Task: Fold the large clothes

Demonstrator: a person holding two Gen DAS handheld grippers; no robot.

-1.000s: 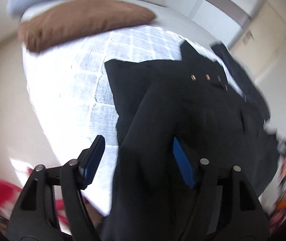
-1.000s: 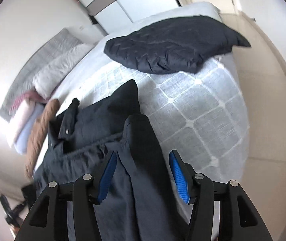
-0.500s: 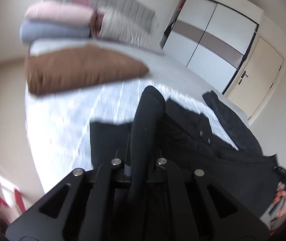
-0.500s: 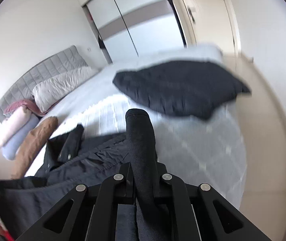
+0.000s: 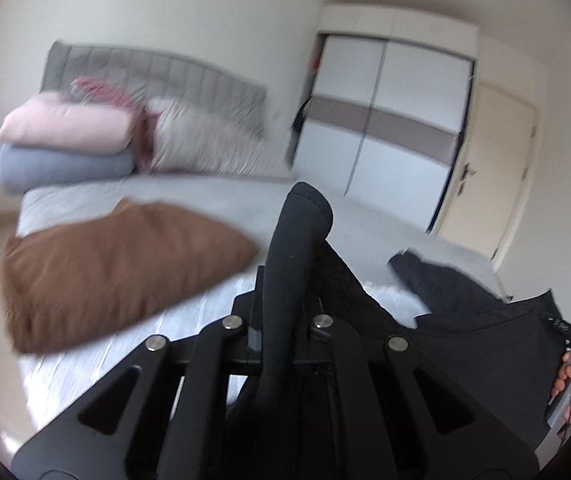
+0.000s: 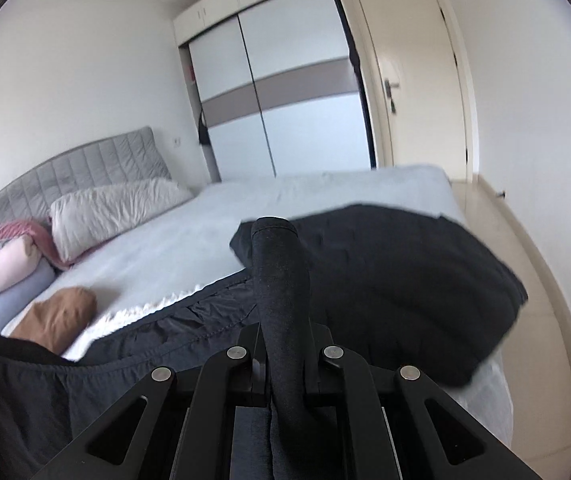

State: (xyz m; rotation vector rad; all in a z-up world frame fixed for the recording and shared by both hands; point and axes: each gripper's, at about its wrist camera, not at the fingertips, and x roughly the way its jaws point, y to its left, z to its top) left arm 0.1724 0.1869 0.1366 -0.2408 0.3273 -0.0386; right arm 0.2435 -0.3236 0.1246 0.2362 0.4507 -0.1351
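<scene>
With both claws, left (image 5: 285,320) and right (image 6: 285,344), pinching coat (image 6: 281,280) cuffs, we risk slippage: fabric below them hangs heavy, dragging the bed (image 6: 165,248).

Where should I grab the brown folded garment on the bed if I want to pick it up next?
Take the brown garment by its pointed corner nearest the black coat, coming in low across the bed. That corner tapers thin and lies flat, likely fitting between fingers better than the thick middle. Both grippers, left and right, are shut on the coat, so one must let go first.
</scene>
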